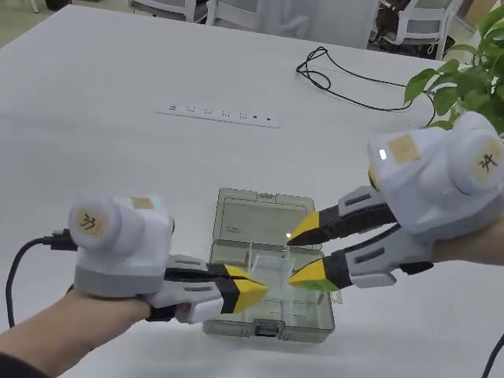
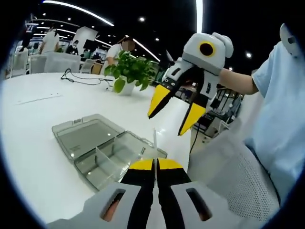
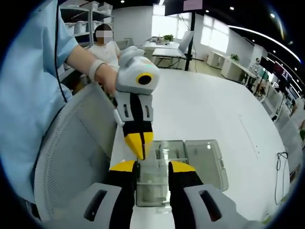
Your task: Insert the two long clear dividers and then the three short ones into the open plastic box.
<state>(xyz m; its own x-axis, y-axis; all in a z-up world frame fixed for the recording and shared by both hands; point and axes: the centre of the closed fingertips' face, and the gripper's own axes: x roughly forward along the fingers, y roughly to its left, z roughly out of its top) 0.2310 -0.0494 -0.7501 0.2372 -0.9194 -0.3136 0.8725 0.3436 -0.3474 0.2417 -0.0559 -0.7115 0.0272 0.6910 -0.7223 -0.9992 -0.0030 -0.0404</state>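
The open clear plastic box (image 1: 236,325) lies on the white table, its lid (image 1: 264,216) folded back flat. At least one clear divider (image 2: 101,160) stands inside the base. My left gripper (image 1: 256,290) comes in from the left over the box's front and is shut on a thin clear divider (image 2: 155,143), which rises edge-on from its yellow tips (image 2: 155,164). My right gripper (image 1: 303,256) hovers open over the right half of the box, jaws facing the left gripper's tips. In the right gripper view the held divider (image 3: 152,167) lies between my open right jaws (image 3: 153,166), just below the left gripper (image 3: 139,148).
A white power strip (image 1: 216,113) and a black cable (image 1: 331,79) lie farther back on the table. A potted plant (image 1: 465,79) stands at the right edge. A mesh chair (image 3: 81,157) sits by the near table edge. People stand in the background.
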